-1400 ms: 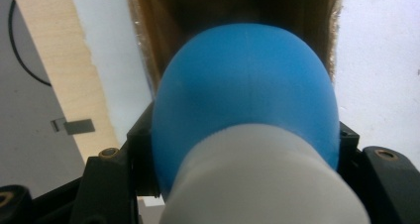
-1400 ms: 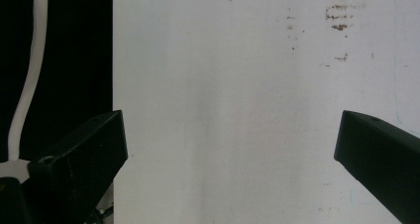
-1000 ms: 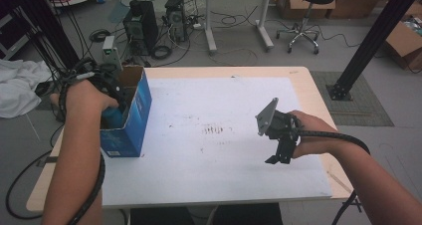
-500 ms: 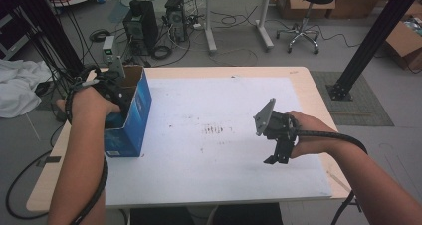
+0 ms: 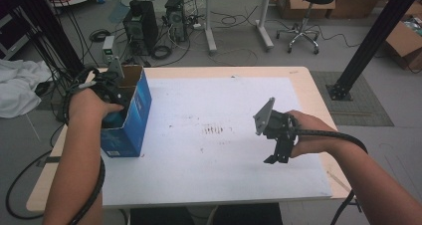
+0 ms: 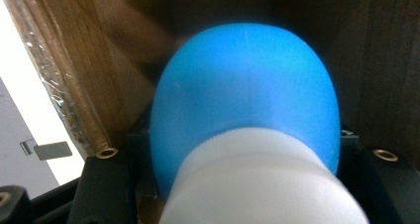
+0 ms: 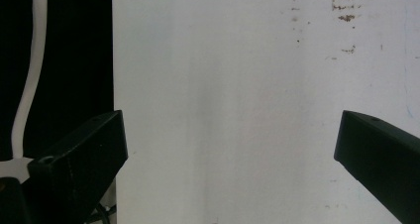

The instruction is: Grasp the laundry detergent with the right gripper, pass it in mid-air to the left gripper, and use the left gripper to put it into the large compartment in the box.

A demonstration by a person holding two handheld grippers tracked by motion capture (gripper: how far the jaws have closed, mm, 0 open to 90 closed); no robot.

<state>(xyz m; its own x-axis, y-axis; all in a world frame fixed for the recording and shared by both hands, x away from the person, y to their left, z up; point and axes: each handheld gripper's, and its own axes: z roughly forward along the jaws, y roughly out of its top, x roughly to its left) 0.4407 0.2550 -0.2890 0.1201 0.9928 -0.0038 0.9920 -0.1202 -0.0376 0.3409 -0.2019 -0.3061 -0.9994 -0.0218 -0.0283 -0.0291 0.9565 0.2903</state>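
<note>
Left gripper (image 5: 107, 93) shifted slightly inside box (image 5: 130, 123), fingers clamped on blue bottle (image 6: 245, 92); lift straight, clearing walls. Right gripper (image 5: 278, 153) fingers wide, empty.

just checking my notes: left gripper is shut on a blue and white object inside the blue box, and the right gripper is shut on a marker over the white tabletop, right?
Not quite: the right gripper holds nothing. The right gripper view shows its jaws wide apart over the bare white tabletop. The left gripper is indeed shut on the blue and white object inside the blue box.
</note>
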